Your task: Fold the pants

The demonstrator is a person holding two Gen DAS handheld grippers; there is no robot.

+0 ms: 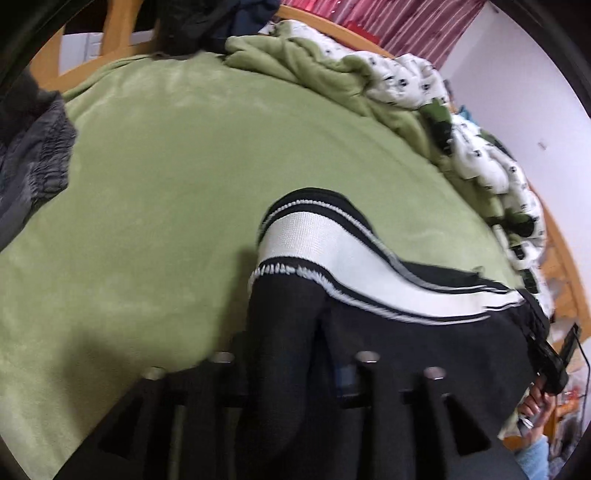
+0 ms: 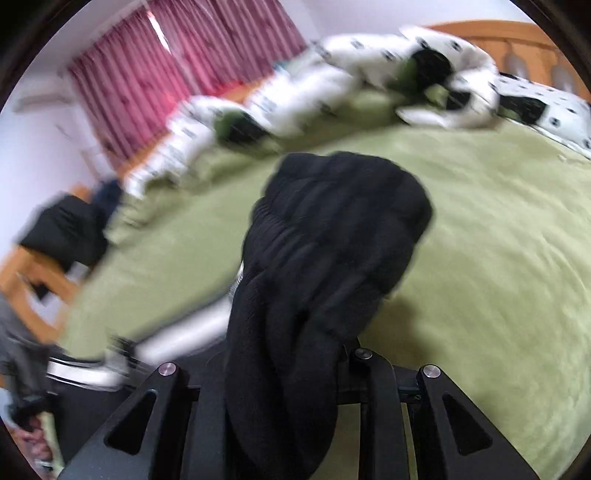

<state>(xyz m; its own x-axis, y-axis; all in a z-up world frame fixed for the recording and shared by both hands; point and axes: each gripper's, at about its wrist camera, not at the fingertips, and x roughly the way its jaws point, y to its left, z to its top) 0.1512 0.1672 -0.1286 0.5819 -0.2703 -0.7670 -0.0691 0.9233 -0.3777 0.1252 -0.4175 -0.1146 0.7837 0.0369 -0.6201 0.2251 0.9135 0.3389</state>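
Observation:
The black pants [image 1: 406,350] with a wide white side stripe [image 1: 332,266] hang lifted over the green bed cover [image 1: 166,184]. My left gripper [image 1: 295,358] has a thick roll of the black cloth bunched between its fingers, which hides the pads. In the right wrist view, another black bunch of the pants [image 2: 340,229] rises out of my right gripper [image 2: 284,354] and droops forward over it. The white stripe [image 2: 177,339] trails away to the lower left, blurred. At the far right of the left wrist view, a hand [image 1: 535,402] holds the right gripper's handle.
A rumpled white quilt with dark prints [image 1: 406,81] [image 2: 332,74] lies along the bed's far side. A grey garment [image 1: 33,147] sits at the left edge, and dark clothes [image 1: 207,22] lie by the wooden bed frame [image 1: 114,26]. Red curtains [image 2: 147,81] hang behind.

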